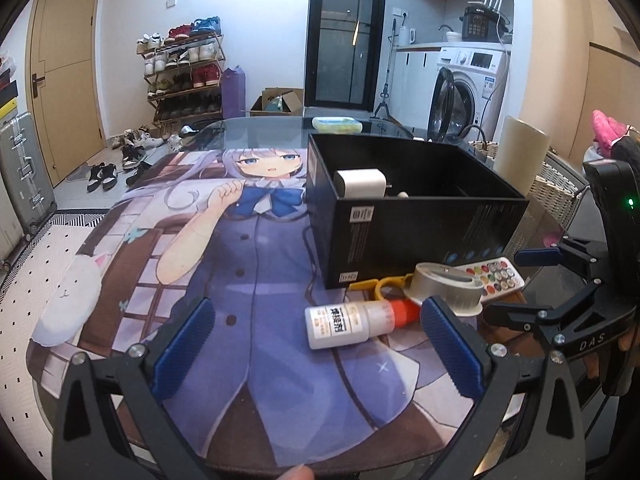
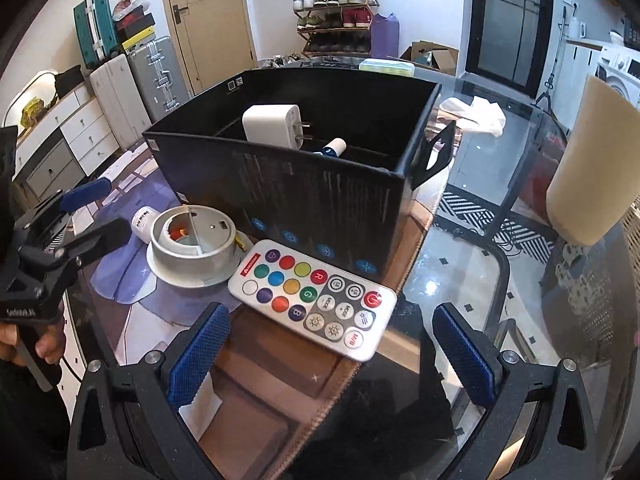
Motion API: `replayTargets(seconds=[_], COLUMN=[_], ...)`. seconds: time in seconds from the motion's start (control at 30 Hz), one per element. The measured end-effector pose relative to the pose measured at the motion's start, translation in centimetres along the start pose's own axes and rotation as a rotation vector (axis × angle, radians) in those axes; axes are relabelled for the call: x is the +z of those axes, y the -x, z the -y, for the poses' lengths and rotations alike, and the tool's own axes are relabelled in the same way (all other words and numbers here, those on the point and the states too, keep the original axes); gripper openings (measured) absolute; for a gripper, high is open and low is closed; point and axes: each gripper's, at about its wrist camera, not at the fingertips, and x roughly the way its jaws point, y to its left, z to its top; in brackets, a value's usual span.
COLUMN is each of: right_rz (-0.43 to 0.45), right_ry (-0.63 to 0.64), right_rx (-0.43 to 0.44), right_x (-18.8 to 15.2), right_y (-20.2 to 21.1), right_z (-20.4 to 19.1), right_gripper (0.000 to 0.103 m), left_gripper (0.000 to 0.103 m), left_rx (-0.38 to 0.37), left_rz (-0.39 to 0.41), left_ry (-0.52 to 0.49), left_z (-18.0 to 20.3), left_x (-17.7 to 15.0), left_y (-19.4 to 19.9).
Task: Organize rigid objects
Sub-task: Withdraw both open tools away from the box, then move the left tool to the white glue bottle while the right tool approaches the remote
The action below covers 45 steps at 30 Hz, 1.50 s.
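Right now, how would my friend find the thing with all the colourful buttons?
Look for the big black box on the table. Just in front of it, beside a round silver dish-shaped gadget, lies a flat white remote. It alone has rows of bright round buttons and a red power button.

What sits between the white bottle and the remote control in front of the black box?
A grey round flanged fixture sits between the white bottle and the remote control, clearest in the right wrist view; an orange part shows through its opening.

Black box (image 2: 320,184) holds white charger (image 2: 272,125); remote (image 2: 312,298), bottle (image 1: 344,325), grey puck (image 2: 192,240) lie outside
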Motion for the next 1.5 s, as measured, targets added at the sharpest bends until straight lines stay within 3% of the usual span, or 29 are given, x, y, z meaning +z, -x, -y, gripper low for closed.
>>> replayTargets(seconds=[0.43, 0.87, 1.23, 1.5], right_rz=[-0.015, -0.02, -0.022, -0.022], right_ry=[0.021, 0.006, 0.015, 0.021], right_rx=[-0.026, -0.039, -0.035, -0.032], right_x=[1.6, 1.1, 0.8, 0.8], right_y=[-1.3, -0.5, -0.1, -0.1], right_z=[-0.9, -0.1, 0.0, 0.0], right_gripper=[0.103, 0.103, 0.103, 0.103], left_gripper=[0.103, 0.103, 0.103, 0.103], left_rx=[-0.003, -0.007, -0.025, 0.017], left_rz=[-0.043, -0.078, -0.175, -0.197], left_ry=[-0.015, -0.027, -0.039, -0.045], left_z=[0.0, 0.2, 1.8, 3.3], left_x=[-0.4, -0.4, 0.2, 0.6], left_y=[-1.0, -1.8, -3.8, -4.8])
